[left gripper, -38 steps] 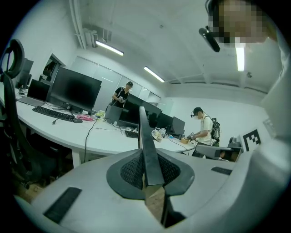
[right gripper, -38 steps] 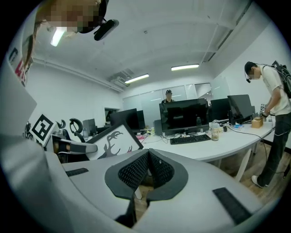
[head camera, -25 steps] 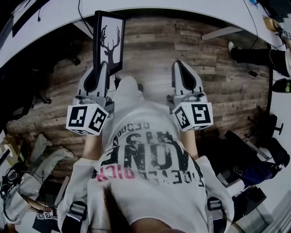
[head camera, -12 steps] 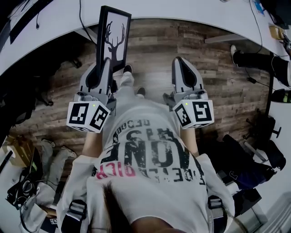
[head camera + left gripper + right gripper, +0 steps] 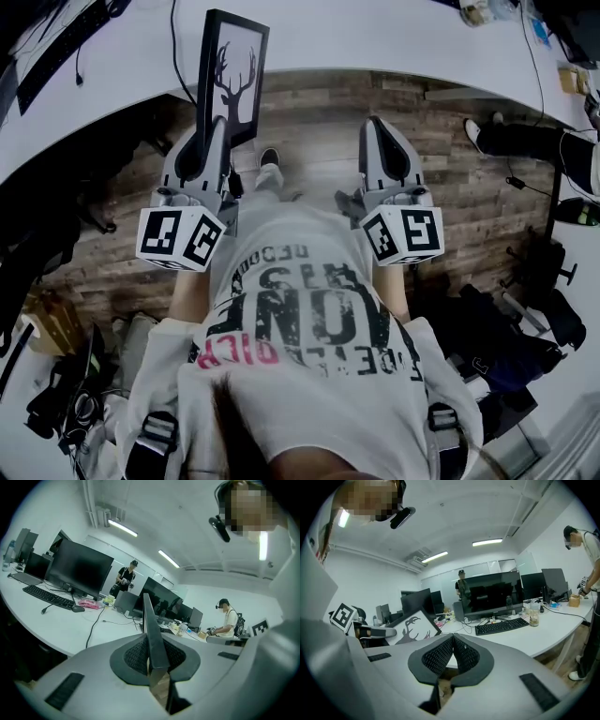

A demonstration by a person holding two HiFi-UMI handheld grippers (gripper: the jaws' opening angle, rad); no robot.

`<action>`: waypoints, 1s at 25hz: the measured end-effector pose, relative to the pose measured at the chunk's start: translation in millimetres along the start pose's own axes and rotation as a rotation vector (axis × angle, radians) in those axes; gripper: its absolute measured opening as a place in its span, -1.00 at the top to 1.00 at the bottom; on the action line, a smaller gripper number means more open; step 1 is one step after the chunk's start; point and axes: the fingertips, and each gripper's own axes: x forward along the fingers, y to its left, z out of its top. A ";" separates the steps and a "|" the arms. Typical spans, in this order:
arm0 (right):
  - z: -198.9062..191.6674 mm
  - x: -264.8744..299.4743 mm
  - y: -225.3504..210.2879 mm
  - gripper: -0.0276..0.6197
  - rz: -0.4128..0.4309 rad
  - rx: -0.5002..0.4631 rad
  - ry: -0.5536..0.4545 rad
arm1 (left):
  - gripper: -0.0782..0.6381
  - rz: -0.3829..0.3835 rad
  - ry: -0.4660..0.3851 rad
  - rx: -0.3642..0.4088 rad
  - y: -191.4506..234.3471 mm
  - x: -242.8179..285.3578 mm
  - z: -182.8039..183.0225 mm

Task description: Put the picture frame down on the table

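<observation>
Black picture frame (image 5: 232, 80) hangs upright at the white tabletop's (image 5: 375, 37) near edge, clamped by the fingers of my left gripper (image 5: 216, 131). That gripper's view gives me only its thin edge, the head view its deer print. On my right gripper (image 5: 452, 641) the fingers are together, empty.

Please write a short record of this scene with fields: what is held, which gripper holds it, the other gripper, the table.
held thing: picture frame, black rim, deer silhouette, upright
held by: left gripper, fingers shut on the frame's lower edge
other gripper: right gripper, closed, nothing between
table: white table ahead of the person; frame not yet on it
floor: wooden floor below the grippers
</observation>
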 end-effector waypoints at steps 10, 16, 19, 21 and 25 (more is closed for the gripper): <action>10.7 48.9 14.6 0.91 -0.035 0.001 0.001 | 0.68 0.011 0.012 -0.016 53.8 16.8 21.1; 14.3 59.7 15.5 0.91 -0.044 -0.001 -0.001 | 0.68 0.015 0.022 -0.022 64.9 21.4 22.8; 15.6 64.6 13.1 0.91 -0.043 -0.003 0.003 | 0.68 0.020 0.023 -0.027 68.1 24.9 23.2; 16.8 69.6 10.8 0.91 -0.039 -0.004 0.004 | 0.68 0.025 0.022 -0.027 70.0 28.7 24.6; 17.0 84.9 5.5 0.91 -0.027 -0.002 0.013 | 0.68 0.038 0.019 -0.032 75.6 40.2 27.6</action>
